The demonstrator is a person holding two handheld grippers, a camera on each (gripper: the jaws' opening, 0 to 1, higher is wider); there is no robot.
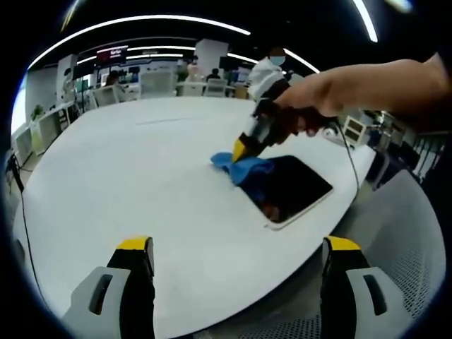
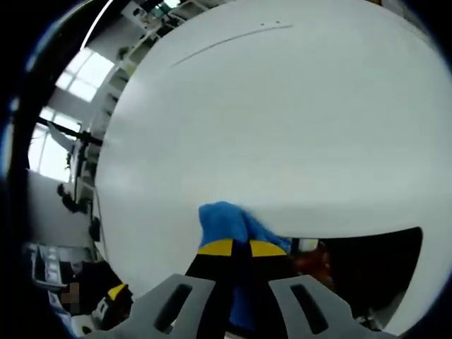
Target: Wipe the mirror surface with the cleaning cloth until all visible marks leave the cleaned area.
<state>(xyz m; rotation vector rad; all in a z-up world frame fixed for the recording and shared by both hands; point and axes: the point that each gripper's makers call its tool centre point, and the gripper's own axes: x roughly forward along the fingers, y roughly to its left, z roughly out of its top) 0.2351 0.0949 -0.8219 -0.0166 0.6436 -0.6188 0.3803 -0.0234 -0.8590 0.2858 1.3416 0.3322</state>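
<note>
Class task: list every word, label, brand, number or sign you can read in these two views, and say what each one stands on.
No text can be read.
Red sign at the back of the room: lettering too small and blurred.
Cleaning cloth, mirror, table: no print visible.

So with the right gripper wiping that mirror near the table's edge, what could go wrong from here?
1. The mirror lies close to the white table's edge with nothing holding it; the left gripper is open and off it, so wiping pressure might slide it toward the edge.
2. The right gripper is shut on the blue cloth, which sits bunched at one end of the mirror, so the rest may be left unwiped.
</note>
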